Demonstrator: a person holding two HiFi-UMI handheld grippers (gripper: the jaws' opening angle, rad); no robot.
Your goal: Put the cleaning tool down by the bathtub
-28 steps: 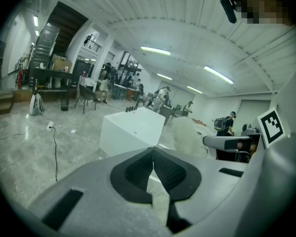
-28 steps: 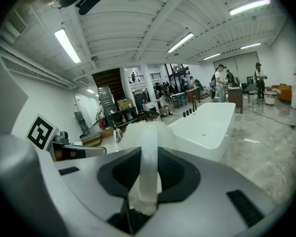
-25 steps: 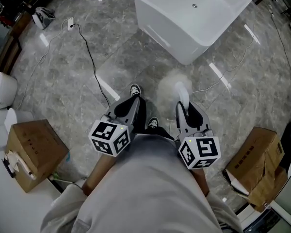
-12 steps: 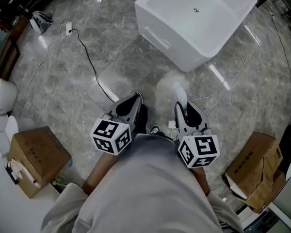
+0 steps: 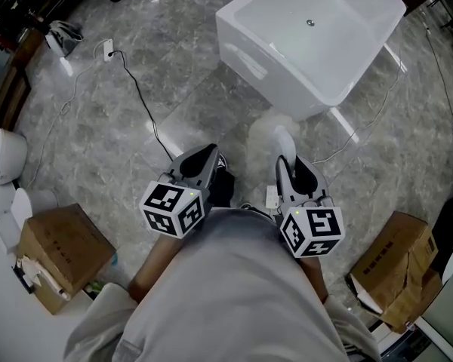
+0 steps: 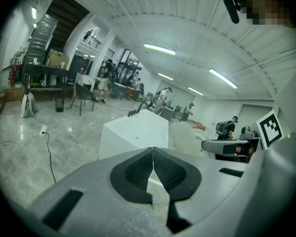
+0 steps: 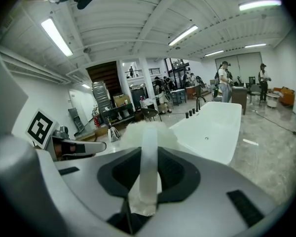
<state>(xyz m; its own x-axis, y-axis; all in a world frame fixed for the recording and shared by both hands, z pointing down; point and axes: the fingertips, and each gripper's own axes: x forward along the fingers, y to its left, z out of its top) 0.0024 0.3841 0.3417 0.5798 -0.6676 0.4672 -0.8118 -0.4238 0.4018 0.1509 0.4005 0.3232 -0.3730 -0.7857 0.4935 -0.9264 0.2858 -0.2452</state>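
A white bathtub (image 5: 315, 38) stands on the marble floor ahead; it also shows in the left gripper view (image 6: 134, 131) and the right gripper view (image 7: 214, 127). My right gripper (image 5: 284, 164) is shut on the pale handle of a fluffy white cleaning tool (image 5: 270, 132), whose head sticks out toward the tub. The handle (image 7: 149, 162) runs up between the dark pads. My left gripper (image 5: 200, 159) is beside it, jaws shut with nothing between them (image 6: 152, 169). Both hang above the floor, short of the tub.
A black cable (image 5: 140, 96) runs across the floor from a plug at the left. Cardboard boxes sit at the left (image 5: 60, 251) and right (image 5: 399, 266). A thin white cord (image 5: 362, 123) lies by the tub. People stand in the background (image 7: 224, 80).
The bathtub has grown nearer and slid lower in the head view as the person walked toward it. Both grippers kept their places before the body, the tool still held.
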